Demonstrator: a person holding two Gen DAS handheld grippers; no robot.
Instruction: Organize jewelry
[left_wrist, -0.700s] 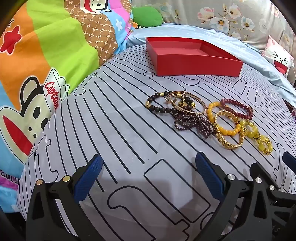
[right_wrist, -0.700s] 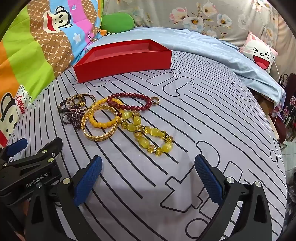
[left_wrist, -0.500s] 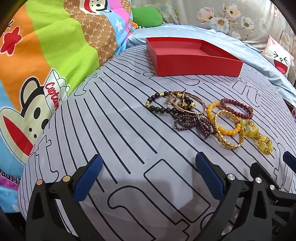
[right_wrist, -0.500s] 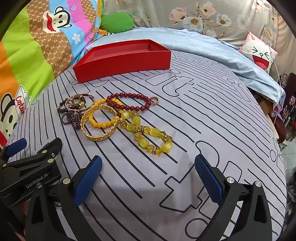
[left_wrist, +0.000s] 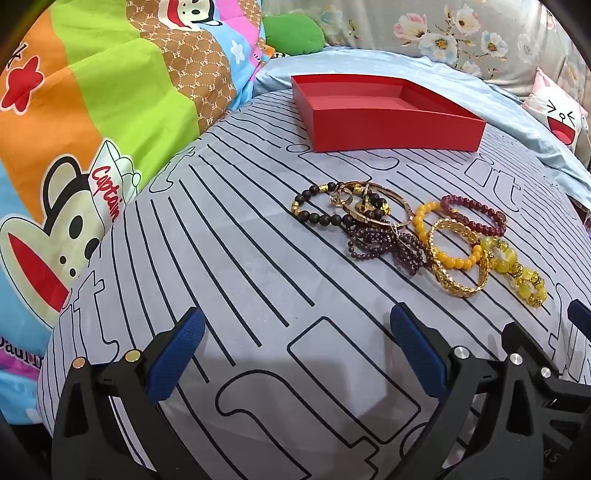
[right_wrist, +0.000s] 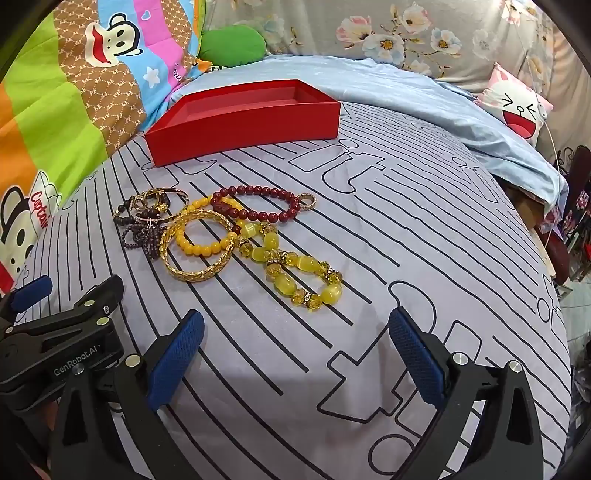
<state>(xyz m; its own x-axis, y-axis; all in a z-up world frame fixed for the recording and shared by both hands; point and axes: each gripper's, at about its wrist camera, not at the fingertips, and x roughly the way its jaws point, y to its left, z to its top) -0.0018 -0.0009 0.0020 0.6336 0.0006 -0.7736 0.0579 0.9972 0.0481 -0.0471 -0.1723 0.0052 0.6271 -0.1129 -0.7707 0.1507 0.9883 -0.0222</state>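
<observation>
A heap of bracelets lies on the grey striped bedspread: a black bead one (left_wrist: 317, 216), a purple bead one (left_wrist: 384, 247), a gold bangle (right_wrist: 199, 254), an orange bead one (right_wrist: 201, 245), a dark red bead one (right_wrist: 258, 205) and a yellow glass bead one (right_wrist: 295, 273). An empty red tray (left_wrist: 388, 129) (right_wrist: 240, 125) stands behind them. My left gripper (left_wrist: 295, 350) is open and empty, short of the heap and to its left. My right gripper (right_wrist: 295, 350) is open and empty, just in front of the yellow bracelet.
A colourful cartoon quilt (left_wrist: 92, 110) is bunched at the left. A light blue sheet (right_wrist: 406, 92) and a cartoon pillow (right_wrist: 517, 110) lie behind and right of the tray. The bed edge drops off at the right (right_wrist: 554, 258).
Both grippers have crept slightly toward the bracelets. Nothing has been touched or taken hold of.
</observation>
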